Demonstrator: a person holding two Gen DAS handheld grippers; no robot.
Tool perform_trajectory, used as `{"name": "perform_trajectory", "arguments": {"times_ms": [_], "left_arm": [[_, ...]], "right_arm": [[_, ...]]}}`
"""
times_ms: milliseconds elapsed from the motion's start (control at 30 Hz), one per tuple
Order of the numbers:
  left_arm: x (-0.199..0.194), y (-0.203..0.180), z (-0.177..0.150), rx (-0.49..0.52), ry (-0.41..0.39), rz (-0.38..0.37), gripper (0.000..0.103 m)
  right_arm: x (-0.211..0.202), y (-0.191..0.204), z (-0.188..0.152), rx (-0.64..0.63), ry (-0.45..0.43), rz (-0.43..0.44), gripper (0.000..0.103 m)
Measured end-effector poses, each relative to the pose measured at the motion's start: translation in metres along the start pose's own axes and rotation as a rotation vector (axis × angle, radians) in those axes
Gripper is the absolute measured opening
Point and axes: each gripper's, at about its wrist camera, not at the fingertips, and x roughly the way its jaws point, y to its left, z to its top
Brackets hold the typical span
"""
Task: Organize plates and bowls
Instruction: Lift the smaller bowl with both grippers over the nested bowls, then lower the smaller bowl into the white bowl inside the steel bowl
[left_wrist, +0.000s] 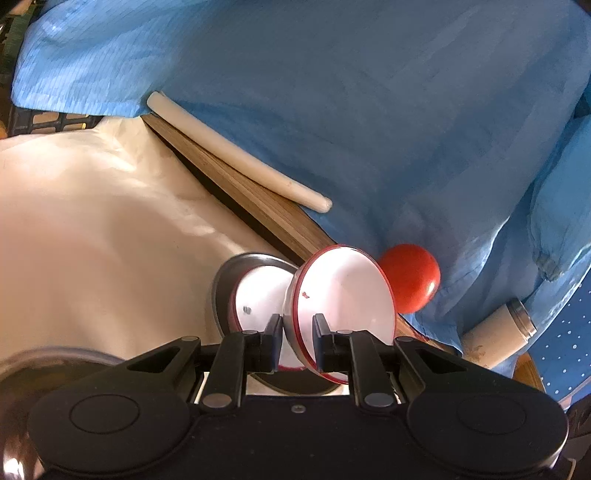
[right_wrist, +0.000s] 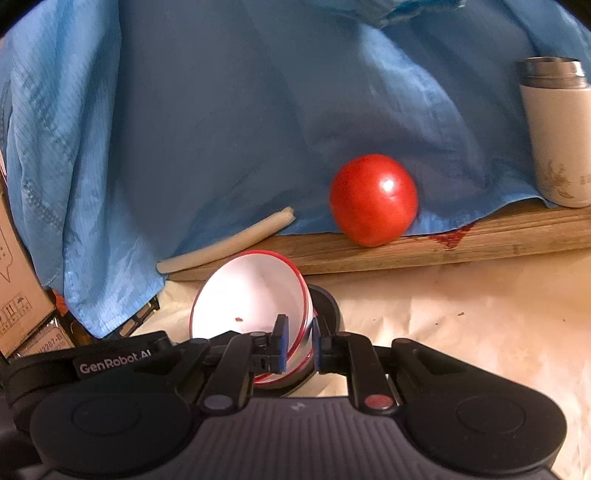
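A blue cloth hangs as a backdrop and fills the view from 9 to 3 o'clock. Below it, a wooden board lies on the tabletop, which a cream sheet covers. At 9 o'clock stands a cardboard box. Warm light falls on the sheet.

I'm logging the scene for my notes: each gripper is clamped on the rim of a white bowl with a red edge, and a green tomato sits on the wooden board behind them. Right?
Not quite: the tomato is red, not green, as the right wrist view shows. The rest holds: the left gripper and right gripper each clamp a red-edged white bowl, and the tomato sits on the wooden board.
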Motion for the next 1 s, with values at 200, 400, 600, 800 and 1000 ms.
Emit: {"name": "perform_trajectory", "arguments": {"times_ms": [200, 400, 600, 800, 1000], "left_arm": [[0.004, 0.007, 0.008, 0.011, 0.02, 0.006, 0.017], [0.013, 0.011, 0.012, 0.04, 0.06, 0.028, 0.017], [0.016, 0.011, 0.014, 0.092, 0.075, 0.057, 0.017], [0.019, 0.008, 0.014, 0.16, 0.087, 0.077, 0.017], [0.022, 0.004, 0.014, 0.211, 0.101, 0.091, 0.021]], "right_arm": [[0.011, 0.007, 0.006, -0.015, 0.05, -0.007, 0.015], [0.02, 0.008, 0.007, 0.0, 0.06, -0.013, 0.015], [0.025, 0.011, 0.004, -0.013, 0.068, -0.024, 0.015], [0.028, 0.014, 0.001, -0.038, 0.072, -0.045, 0.015], [0.029, 0.014, 0.0, -0.05, 0.072, -0.061, 0.015]]}}
